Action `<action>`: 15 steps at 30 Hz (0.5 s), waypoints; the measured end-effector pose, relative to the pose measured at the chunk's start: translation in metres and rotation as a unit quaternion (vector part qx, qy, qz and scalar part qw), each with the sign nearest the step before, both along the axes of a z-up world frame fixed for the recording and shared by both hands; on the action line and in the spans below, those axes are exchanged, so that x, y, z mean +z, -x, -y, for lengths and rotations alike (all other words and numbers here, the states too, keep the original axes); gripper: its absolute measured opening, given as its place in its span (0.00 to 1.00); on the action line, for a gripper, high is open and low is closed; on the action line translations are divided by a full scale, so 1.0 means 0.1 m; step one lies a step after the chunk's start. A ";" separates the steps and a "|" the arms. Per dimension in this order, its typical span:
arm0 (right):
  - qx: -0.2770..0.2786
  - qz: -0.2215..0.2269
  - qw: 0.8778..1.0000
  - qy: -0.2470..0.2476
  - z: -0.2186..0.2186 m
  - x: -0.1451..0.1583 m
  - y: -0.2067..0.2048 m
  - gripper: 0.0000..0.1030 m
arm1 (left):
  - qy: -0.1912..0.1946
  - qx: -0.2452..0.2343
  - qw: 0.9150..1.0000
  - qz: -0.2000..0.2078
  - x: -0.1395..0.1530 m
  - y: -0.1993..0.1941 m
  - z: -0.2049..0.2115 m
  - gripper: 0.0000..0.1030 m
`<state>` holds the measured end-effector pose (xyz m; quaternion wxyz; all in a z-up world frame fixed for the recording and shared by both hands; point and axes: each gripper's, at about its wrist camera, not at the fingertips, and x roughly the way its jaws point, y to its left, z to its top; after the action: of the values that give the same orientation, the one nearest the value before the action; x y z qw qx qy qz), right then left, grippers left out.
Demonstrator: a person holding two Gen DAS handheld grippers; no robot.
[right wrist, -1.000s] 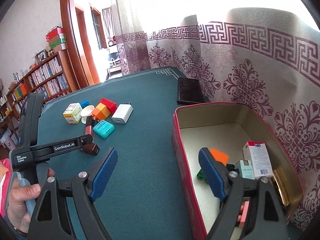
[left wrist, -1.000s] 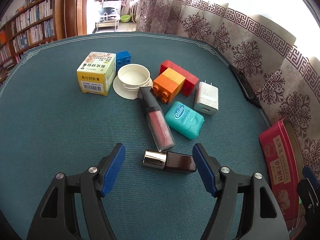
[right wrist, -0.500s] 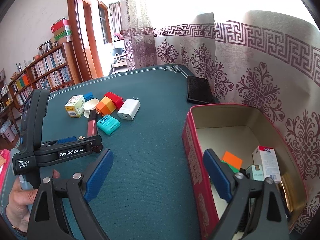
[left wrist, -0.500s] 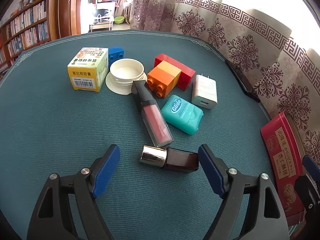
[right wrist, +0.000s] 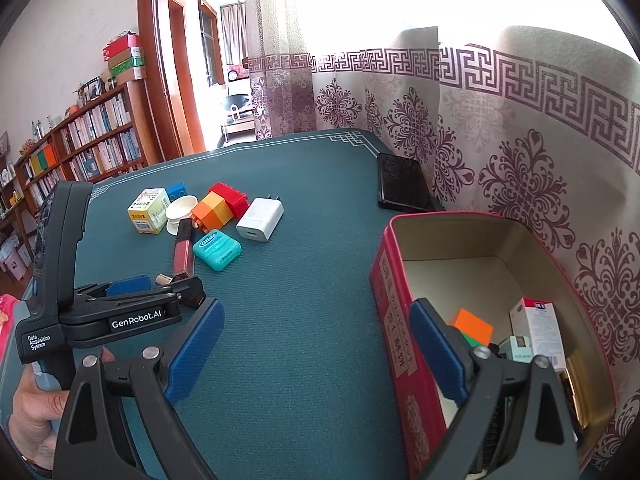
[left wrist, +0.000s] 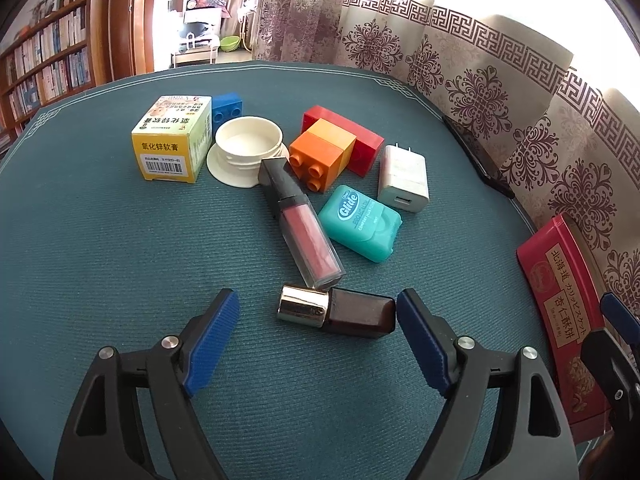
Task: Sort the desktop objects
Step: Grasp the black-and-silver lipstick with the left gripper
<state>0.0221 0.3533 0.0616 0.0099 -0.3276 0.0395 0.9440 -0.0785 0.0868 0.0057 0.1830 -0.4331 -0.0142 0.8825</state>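
While the left gripper (left wrist: 316,312) hangs low over the teal tabletop (left wrist: 100,240) w/ jaws spread, a dark lipstick w/ gold cap (left wrist: 336,312) lies between its blue pads (left wrist: 212,344); the right pad sits just at the lipstick's dark end, left pad apart from the cap, so nothing is gripped. Just beyond lies a lip gloss tube (left wrist: 304,228), then a teal floss box (left wrist: 360,222), white charger (left wrist: 402,180), orange brick (left wrist: 322,154), red brick (left wrist: 348,134), white lid (left wrist: 248,146), blue brick (left wrist: 227,106) & yellow carton (left wrist: 174,144), all clustered mid-table. Right gripper (right wrist: 316,356) is empty, jaws opening, straddling the near-left wall of the red tin (right wrist: 394,280) at the table's right edge; inside the tin are an orange block (right wrist: 472,326) & a white carton (right wrist: 538,330). A hand (right wrist: 28,420) holds the left tool's grip. A black phone (right wrist: 402,182) lies far right.
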 end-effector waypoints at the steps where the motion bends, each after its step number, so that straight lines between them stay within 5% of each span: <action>1: 0.000 0.000 1.000 0.000 0.00 0.00 0.00 0.93 | 0.001 0.000 1.000 0.000 0.00 0.00 0.00 0.81; 15: 0.006 -0.001 1.000 -0.002 0.07 0.00 0.03 0.93 | 0.049 -0.011 0.998 -0.024 -0.02 -0.01 -0.15 0.81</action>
<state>0.0196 0.3462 0.0613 0.0045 -0.3271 0.0353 0.9443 -0.0774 0.1019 0.0039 0.1714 -0.4199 0.0385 0.8904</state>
